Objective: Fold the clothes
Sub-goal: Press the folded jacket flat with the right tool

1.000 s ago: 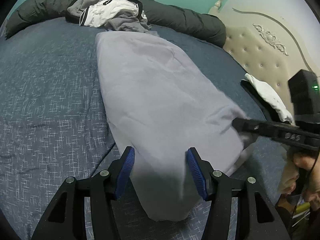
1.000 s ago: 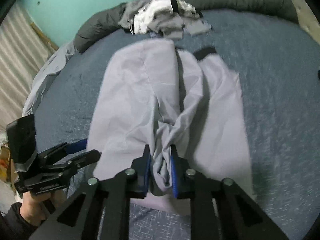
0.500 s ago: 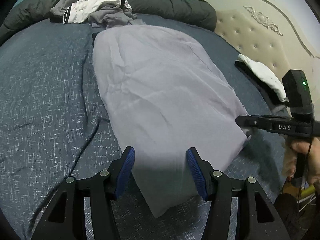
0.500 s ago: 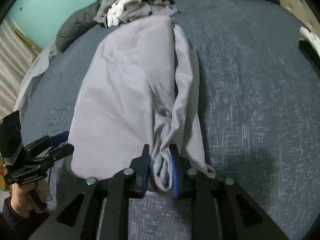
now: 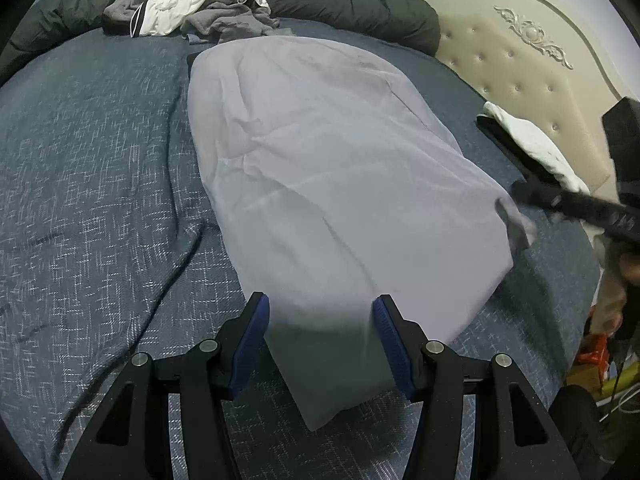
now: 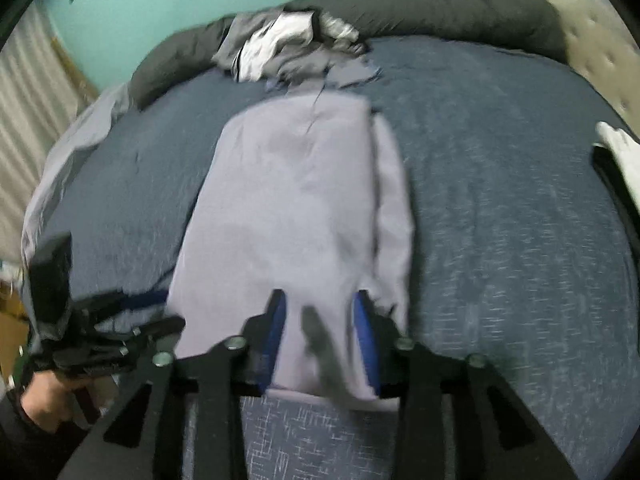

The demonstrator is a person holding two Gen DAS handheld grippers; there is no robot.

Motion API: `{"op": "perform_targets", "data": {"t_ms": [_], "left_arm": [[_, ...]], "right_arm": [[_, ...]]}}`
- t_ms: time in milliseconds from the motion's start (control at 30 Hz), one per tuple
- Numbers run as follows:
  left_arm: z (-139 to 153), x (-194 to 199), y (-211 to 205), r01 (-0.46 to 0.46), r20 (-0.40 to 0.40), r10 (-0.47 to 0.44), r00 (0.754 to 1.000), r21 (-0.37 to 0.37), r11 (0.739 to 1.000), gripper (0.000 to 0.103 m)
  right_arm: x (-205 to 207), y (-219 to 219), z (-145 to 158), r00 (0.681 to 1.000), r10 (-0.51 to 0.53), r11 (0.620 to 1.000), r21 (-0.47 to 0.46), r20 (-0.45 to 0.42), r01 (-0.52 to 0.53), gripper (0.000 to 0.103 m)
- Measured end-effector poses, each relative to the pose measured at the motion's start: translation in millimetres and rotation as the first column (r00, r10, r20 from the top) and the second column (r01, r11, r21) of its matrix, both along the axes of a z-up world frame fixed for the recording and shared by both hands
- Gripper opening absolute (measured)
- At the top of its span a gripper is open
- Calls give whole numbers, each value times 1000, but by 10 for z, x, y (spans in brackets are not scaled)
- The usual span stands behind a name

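Lavender garment (image 5: 332, 184) lies lengthwise on the blue bedspread (image 5: 92, 184), already doubled over on itself so that one long narrow strip of the lower layer shows along its right side in my right wrist view. I judge the lengthwise fold as laid down and the next fold, bringing the near end up toward the far end, as not yet begun.

My left gripper (image 5: 320, 344) hangs over the near left corner with its jaws about half open; the hem passes between the pads (image 5: 252, 344), but they do not press it. It waits there, I think, to pin or lift that corner once the other side is ready.

My right gripper (image 6: 320, 340) sits at the near right edge, jaws closing, with cloth between them. The picture is blurred, and the pads seem to stand clear of the fabric, so I read no grip.

Both grippers sit at the near hem because that edge has to travel evenly. Unfolded clothes (image 5: 192, 4) wait in a heap by the dark bolster (image 5: 352, 4) at the far side.
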State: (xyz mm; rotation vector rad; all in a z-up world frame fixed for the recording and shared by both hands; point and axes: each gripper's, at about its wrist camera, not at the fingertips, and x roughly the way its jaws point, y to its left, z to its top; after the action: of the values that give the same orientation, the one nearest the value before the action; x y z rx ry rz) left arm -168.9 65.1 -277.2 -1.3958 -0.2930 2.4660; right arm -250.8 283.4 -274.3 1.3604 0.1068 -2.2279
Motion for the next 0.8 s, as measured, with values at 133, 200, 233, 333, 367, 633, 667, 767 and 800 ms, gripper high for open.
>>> {"op": "perform_targets", "data": {"t_ms": [133, 200, 233, 333, 367, 633, 667, 767, 800], "left_arm": [[6, -12, 24, 6, 3, -6, 1000, -7, 1000, 59], [4, -16, 37, 13, 3, -13, 1000, -12, 1000, 59], [3, -18, 43, 16, 3, -16, 1000, -15, 1000, 59], [-5, -20, 70, 21, 4, -20, 1000, -25, 999, 59], [-5, -20, 72, 20, 5, -20, 1000, -27, 999, 59], [30, -45, 41, 5, 13, -5, 1000, -16, 1000, 59], [18, -56, 47, 4, 13, -4, 1000, -21, 1000, 59], [0, -61, 74, 4, 11, -3, 1000, -33, 999, 59], [-2, -60, 75, 4, 11, -3, 1000, -34, 999, 59]], "right_arm": [[-101, -27, -330, 998, -14, 998, 63, 64, 9, 15], [-168, 22, -488, 994, -37, 997, 69, 107, 30, 14], [-191, 31, -552, 992, -44, 996, 78, 118, 34, 11], [-222, 7, -677, 991, -46, 994, 104, 125, 33, 9], [-230, 8, -693, 990, -52, 994, 101, 129, 39, 9], [-155, -48, -341, 999, -32, 989, 146, -2, 32, 9], [-147, -66, -301, 999, -24, 986, 164, -31, 29, 9], [-149, -112, -250, 997, -8, 981, 191, -81, 23, 9], [-160, -136, -246, 996, -3, 980, 197, -89, 20, 9]]}}
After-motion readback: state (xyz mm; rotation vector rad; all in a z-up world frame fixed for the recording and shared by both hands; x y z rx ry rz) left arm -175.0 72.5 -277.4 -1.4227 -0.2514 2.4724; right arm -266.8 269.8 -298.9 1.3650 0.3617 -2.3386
